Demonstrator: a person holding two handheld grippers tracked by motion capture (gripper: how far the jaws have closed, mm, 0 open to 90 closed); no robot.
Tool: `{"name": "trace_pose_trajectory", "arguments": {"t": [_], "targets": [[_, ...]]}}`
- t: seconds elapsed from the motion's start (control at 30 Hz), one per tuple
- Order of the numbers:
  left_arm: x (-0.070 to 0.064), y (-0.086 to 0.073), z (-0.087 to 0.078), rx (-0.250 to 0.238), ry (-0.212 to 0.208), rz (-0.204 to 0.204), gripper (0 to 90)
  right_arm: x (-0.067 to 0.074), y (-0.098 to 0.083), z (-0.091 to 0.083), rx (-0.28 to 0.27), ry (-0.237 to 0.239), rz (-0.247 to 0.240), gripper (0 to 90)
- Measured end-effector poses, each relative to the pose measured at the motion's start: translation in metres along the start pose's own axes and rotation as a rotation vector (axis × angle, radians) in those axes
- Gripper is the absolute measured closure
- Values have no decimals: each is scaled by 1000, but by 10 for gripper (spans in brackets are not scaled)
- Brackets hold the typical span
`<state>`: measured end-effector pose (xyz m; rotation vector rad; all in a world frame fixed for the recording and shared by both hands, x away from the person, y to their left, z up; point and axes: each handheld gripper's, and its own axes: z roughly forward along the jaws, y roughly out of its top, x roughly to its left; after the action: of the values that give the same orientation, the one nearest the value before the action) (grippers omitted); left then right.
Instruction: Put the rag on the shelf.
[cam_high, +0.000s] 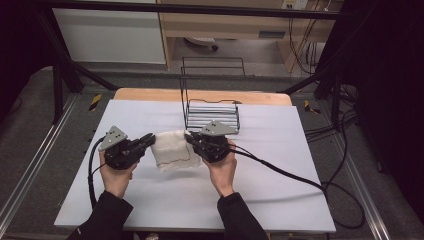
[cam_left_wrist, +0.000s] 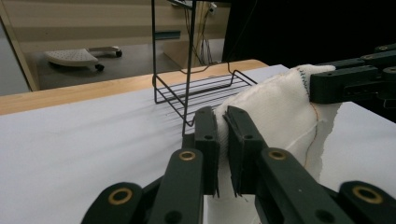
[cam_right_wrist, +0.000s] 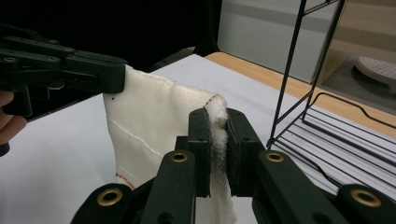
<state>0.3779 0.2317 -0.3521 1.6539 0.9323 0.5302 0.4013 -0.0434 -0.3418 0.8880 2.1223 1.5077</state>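
A white cloth (cam_high: 172, 149) with a thin red stitched line hangs spread between my two grippers over the white table top (cam_high: 150, 200). My left gripper (cam_high: 148, 139) is shut on the cloth's left top corner; in the left gripper view the cloth (cam_left_wrist: 280, 107) is pinched between the jaws of that gripper (cam_left_wrist: 222, 122). My right gripper (cam_high: 190, 137) is shut on the right top corner, and the cloth (cam_right_wrist: 154, 121) bunches between that gripper's (cam_right_wrist: 216, 119) jaws. Each gripper view also shows the other gripper holding the far corner.
A black wire rack (cam_high: 212, 107) stands just behind the cloth near the table's far edge, close to the right gripper. The wooden table edge (cam_high: 150, 94) runs behind it. Cables (cam_high: 280, 170) trail from the right gripper across the table to the right.
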Motion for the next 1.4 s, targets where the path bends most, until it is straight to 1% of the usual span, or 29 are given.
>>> {"name": "trace_pose_trajectory", "arguments": {"t": [0.17, 0.23, 0.3, 0.33, 0.53, 0.6, 0.63, 0.7, 0.8, 1.03, 1.27, 1.4], "targets": [[-8, 7, 2, -21, -4, 13, 829, -2, 4, -9, -20, -15, -5, 820], [-11, 11, 3, -34, -5, 23, 829, -4, 5, -14, -30, -18, -7, 820], [-14, 14, 4, -51, -10, 25, 828, -5, 7, -19, -46, -25, -6, 820], [-15, 15, 5, -59, -5, 31, 829, -6, 7, -21, -52, -28, -8, 820], [-24, 24, 12, -83, -18, 32, 829, -12, 10, -34, -85, -52, -13, 820], [-27, 26, 15, -90, -33, 26, 829, -15, 10, -39, -95, -56, -10, 820], [-29, 27, 16, -93, -28, 35, 828, -16, 10, -41, -100, -58, -11, 820], [-32, 30, 19, -95, -42, 31, 829, -18, 10, -45, -114, -66, -8, 820], [-37, 34, 23, -105, -44, 39, 829, -21, 12, -51, -124, -82, -10, 820], [-43, 46, 27, -128, -53, 50, 829, -25, 18, -62, -159, -97, -14, 820], [-46, 57, 30, -150, -56, 57, 829, -30, 24, -69, -191, -103, -10, 820], [-49, 62, 33, -164, -54, 53, 829, -33, 27, -71, -206, -109, -4, 820]]}}
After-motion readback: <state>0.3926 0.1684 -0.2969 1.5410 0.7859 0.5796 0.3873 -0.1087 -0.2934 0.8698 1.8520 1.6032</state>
